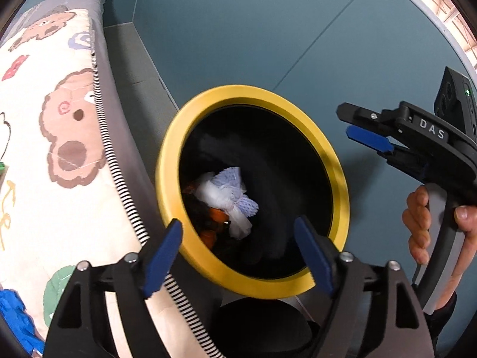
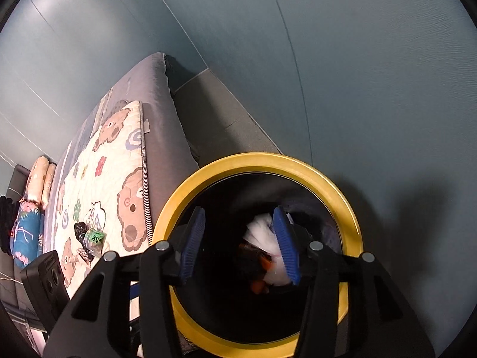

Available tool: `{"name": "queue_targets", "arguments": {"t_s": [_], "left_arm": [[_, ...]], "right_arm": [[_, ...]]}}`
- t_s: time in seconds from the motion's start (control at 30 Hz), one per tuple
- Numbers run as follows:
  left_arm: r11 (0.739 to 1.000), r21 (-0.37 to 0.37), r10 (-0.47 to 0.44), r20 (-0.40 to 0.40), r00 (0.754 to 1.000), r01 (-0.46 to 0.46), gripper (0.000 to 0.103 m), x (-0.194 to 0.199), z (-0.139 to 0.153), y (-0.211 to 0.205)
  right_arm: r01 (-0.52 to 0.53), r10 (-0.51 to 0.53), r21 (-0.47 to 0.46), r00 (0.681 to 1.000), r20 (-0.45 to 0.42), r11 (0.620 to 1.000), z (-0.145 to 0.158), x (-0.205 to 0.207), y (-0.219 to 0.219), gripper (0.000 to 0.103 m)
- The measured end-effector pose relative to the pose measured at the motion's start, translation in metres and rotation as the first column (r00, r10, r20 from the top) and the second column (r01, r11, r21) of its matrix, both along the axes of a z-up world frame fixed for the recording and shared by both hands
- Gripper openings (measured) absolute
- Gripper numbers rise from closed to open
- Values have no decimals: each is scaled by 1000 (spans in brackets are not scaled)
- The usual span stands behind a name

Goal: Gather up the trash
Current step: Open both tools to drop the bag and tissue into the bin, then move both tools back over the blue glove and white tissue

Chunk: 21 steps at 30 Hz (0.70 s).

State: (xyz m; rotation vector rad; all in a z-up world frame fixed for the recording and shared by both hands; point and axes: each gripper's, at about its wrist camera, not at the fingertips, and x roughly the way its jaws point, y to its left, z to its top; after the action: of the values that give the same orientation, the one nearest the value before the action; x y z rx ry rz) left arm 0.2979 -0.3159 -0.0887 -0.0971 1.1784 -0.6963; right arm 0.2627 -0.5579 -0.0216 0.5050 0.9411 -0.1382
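Observation:
A black trash bin with a yellow rim (image 1: 184, 137) stands on the floor beside a bed; it also shows in the right wrist view (image 2: 298, 161). Inside lie white and pale blue crumpled trash (image 1: 229, 197) and orange scraps (image 1: 219, 214); the white trash shows too in the right wrist view (image 2: 262, 232). My left gripper (image 1: 238, 256) is open and empty above the bin's near rim. My right gripper (image 2: 241, 244) is open and empty over the bin's mouth; it also appears from the side in the left wrist view (image 1: 354, 122). A green wrapper (image 2: 95, 237) and a black item (image 2: 81, 232) lie on the bed.
The bed has a cream bear-print quilt (image 1: 44, 149) with a striped edge, also in the right wrist view (image 2: 98, 185). A blue crumpled thing (image 1: 15, 322) lies at the quilt's near left. Pillows (image 2: 35, 185) lie at the bed's far end. Teal walls (image 1: 238, 29) surround the bin.

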Motion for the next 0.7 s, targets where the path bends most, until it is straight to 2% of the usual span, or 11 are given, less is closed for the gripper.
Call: {"name": "queue_targets", "arguments": {"t_s": [0.1, 0.33, 0.43, 0.7], "left_arm": [[1000, 6, 16, 1, 1000, -16, 83, -2, 0, 10], [998, 24, 49, 21, 999, -50, 87, -5, 7, 51], [997, 26, 72, 24, 997, -73, 88, -8, 10, 74], [988, 62, 141, 48, 989, -144, 89, -10, 16, 146]], "right_arm": [[-8, 8, 0, 1000, -2, 1000, 2, -1, 5, 53], [-54, 54, 16, 998, -20, 998, 0, 2, 29, 56], [-88, 88, 16, 996, -21, 996, 3, 6, 48, 61], [-199, 199, 5, 980, -29, 980, 9, 17, 110, 63]]}}
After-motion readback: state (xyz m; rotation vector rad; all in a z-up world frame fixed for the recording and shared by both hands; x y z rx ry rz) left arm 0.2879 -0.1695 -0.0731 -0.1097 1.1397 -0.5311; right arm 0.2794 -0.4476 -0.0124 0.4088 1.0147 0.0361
